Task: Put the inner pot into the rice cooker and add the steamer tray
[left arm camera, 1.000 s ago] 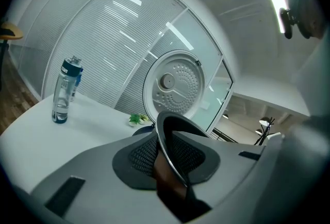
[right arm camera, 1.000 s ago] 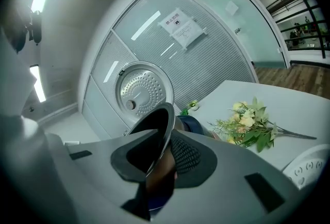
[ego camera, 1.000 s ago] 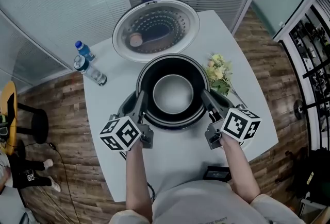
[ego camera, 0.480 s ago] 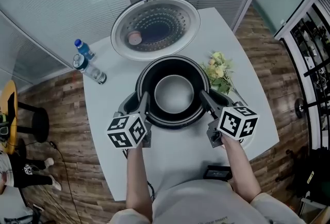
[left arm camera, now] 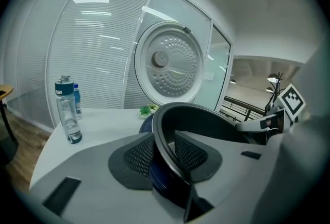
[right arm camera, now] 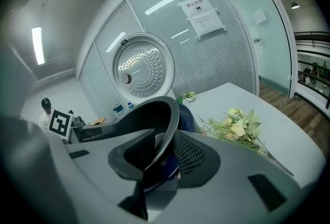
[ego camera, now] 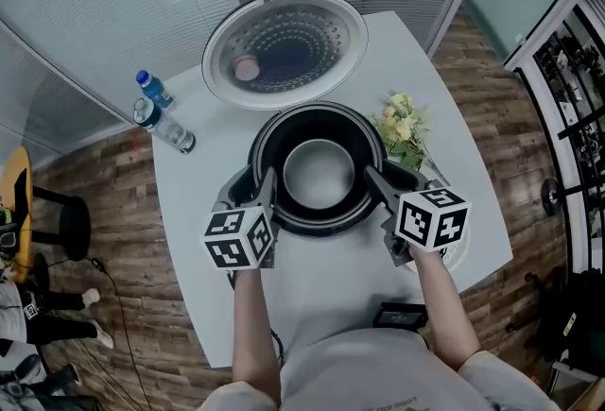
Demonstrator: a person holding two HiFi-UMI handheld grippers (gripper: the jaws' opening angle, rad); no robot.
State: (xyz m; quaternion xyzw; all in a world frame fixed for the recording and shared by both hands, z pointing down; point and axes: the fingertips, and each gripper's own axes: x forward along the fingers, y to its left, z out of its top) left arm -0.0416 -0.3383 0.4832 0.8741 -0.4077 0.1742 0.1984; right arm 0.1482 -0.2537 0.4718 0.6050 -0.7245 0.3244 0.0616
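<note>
The black inner pot point(ego camera: 318, 175) with a silvery floor sits inside the dark blue rice cooker point(ego camera: 319, 228), whose white lid point(ego camera: 284, 48) stands open behind it. My left gripper point(ego camera: 266, 187) straddles the pot's left rim point(left arm camera: 164, 130). My right gripper point(ego camera: 375, 182) straddles the right rim point(right arm camera: 167, 130). Both sets of jaws have just been opening. The rim passes between the pads point(left arm camera: 136, 155) of each, and the pads no longer clamp it. A white round thing point(ego camera: 458, 253) lies partly hidden under my right gripper; I cannot tell whether it is the steamer tray.
Two water bottles point(ego camera: 161, 121) lie at the table's left edge, and a bunch of flowers point(ego camera: 402, 137) lies right of the cooker. A black device point(ego camera: 397, 315) sits near the front edge. The white table point(ego camera: 331, 291) drops off to wooden floor on all sides.
Both grippers have sunk a little and rolled, their marker cubes turning inward. The pot has settled lower in the cooker, and the jaws stand wider around its rim.
</note>
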